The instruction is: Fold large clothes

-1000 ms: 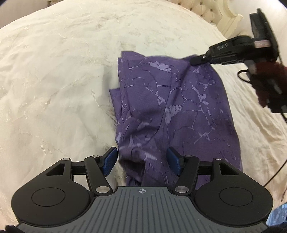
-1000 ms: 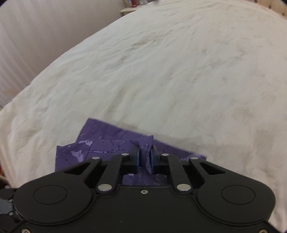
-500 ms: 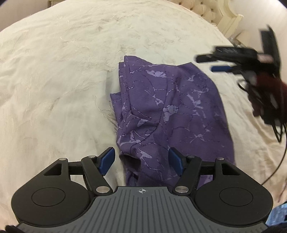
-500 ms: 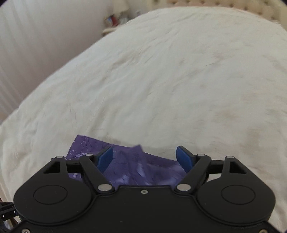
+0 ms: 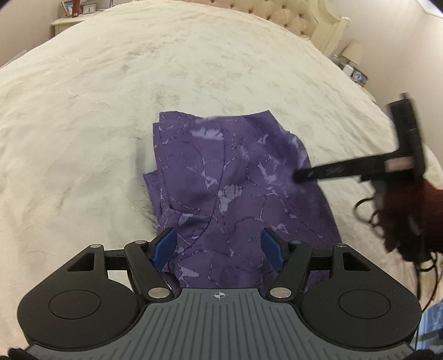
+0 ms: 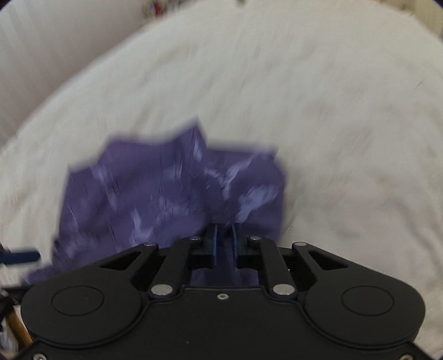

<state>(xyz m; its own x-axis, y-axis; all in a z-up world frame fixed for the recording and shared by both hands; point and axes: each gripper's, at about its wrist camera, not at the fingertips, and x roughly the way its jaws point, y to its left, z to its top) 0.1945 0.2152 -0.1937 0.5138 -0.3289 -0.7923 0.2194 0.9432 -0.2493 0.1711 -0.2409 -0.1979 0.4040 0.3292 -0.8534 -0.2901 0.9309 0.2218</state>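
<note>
A home bedroom: a wide bed (image 5: 110, 116) under a cream bedspread, a tufted headboard (image 5: 290, 13), nightstands (image 5: 66, 23) with framed photos, a small lamp (image 5: 354, 51).

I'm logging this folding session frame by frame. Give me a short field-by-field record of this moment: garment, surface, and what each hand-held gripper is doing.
garment: purple patterned cloth, partly folded, rumpled, lying on the bed
surface: cream bedspread
left hand-held gripper: jaws open, blue pads on either side of the cloth's near edge, gripping nothing
right hand-held gripper: jaws nearly together with a fold of the cloth pinched between them; view is motion-blurred
right gripper from the left view: tip at the cloth's right side
background: tufted headboard, nightstand
</note>
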